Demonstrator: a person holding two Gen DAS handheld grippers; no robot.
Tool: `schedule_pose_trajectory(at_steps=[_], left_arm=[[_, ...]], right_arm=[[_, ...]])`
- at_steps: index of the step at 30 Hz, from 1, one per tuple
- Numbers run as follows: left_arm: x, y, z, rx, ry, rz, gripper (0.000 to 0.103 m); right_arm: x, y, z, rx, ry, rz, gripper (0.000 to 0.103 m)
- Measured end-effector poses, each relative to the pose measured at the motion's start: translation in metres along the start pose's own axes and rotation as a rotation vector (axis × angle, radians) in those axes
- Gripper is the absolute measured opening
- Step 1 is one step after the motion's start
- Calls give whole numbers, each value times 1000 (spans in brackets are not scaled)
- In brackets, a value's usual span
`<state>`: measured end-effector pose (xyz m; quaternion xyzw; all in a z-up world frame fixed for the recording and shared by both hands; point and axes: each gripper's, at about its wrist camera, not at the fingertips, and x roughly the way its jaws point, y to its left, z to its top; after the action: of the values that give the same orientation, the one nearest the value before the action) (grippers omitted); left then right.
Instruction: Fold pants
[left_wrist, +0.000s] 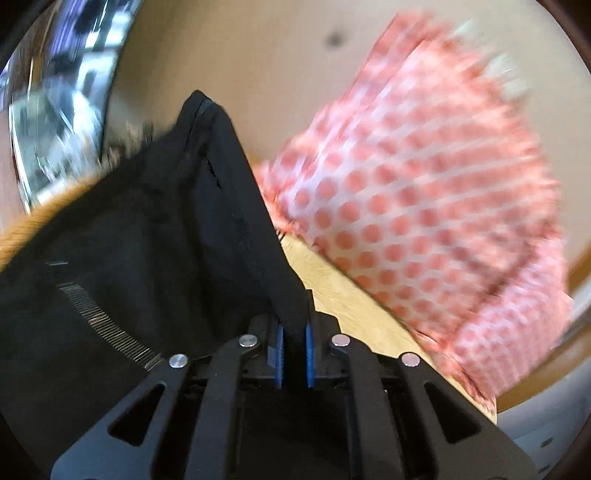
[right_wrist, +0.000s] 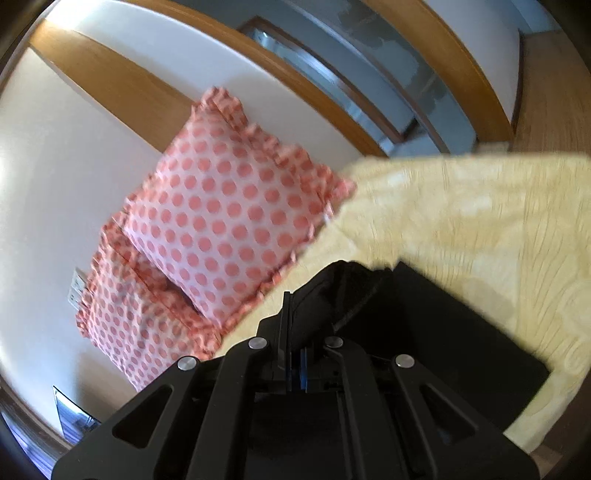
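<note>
Clearly both tools have cloth in their grip: the left gripper (left_wrist: 294, 345) has its blue pads (left_wrist: 279, 354) pinched narrowly on an edge of the black pants (left_wrist: 155, 236), and the right gripper (right_wrist: 296, 363) is clamped just as tightly on another bunched part of the same garment. From the left, the fabric rises in a taut ridge away from the fingers; from the right, the rest lies as a flat dark panel on the pale yellow bedspread (right_wrist: 461, 221). My guess is that an edge is being carried over for a fold. To do it well, both grips should travel together at even height, keeping the held edge straight so the lifted layer lands square on the flat one without dragging it. Beyond the pants, two red-dotted pillows (right_wrist: 229, 206) sit near the fold area; the cloth should stay short of them. Blur hides finer detail.
</note>
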<state>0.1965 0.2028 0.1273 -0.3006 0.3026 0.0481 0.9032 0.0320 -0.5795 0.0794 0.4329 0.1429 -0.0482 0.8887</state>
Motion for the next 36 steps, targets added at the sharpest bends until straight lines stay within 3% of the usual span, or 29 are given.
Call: schedule_pose_trajectory(at_steps=[3,10,14,17,24,28,33,36], left_arm=[[-73,22,-51,21,-59,12,13],[-97,94,-152,-64,51,133,13],[-103,111,-163,-115,48,114,16],[-104,104,-160,-95,31,130,22],[-103,102,-166,-81,20,129,22],[-105,102,-172,-81,15,104,9],[-107,100,-185,-62,8,92,8],[-107,107,-181,-103,19,59,10]], right_arm=[[-9,-8,1,-5,-6,-32,3],[0,-53,-24,126,99,-120,3],[-1,-60,-28,141,117,-140,3],[-4,-61,-25,148,118,-136,3],[-7,-65,-25,154,113,-179,3],[-15,-61,-21,158,69,-164,3],[-13,-69,-22,175,76,-205,3],[-11,-71,-24,173,81,-210,3]])
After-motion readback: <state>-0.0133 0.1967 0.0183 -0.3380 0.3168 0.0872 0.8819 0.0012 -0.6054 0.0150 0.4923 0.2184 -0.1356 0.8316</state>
